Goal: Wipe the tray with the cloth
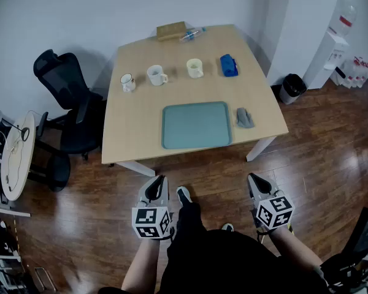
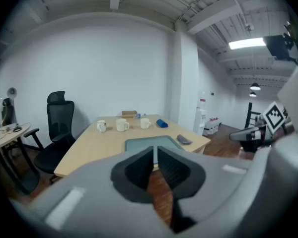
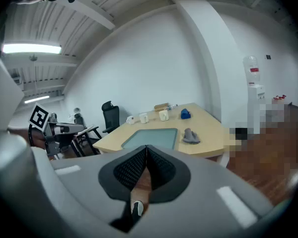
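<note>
A teal tray [image 1: 196,125] lies empty near the front edge of the light wooden table [image 1: 135,127]. A crumpled grey cloth [image 1: 244,117] rests on the table just right of the tray. Both grippers hang low over the floor in front of the table, well short of it. My left gripper [image 1: 157,180] has its jaws together with nothing between them, and so does my right gripper [image 1: 253,178]. The left gripper view looks past the left gripper [image 2: 155,150] to the tray [image 2: 139,145] and cloth [image 2: 184,140]. Beyond the right gripper [image 3: 146,148] I see the tray [image 3: 151,137] and cloth [image 3: 190,136].
Three mugs [image 1: 156,75] and a blue object [image 1: 229,65] stand in a row behind the tray. A wooden box [image 1: 171,30] and a bottle [image 1: 193,34] lie at the far edge. A black office chair [image 1: 73,103] stands left of the table, a bin [image 1: 292,88] to its right.
</note>
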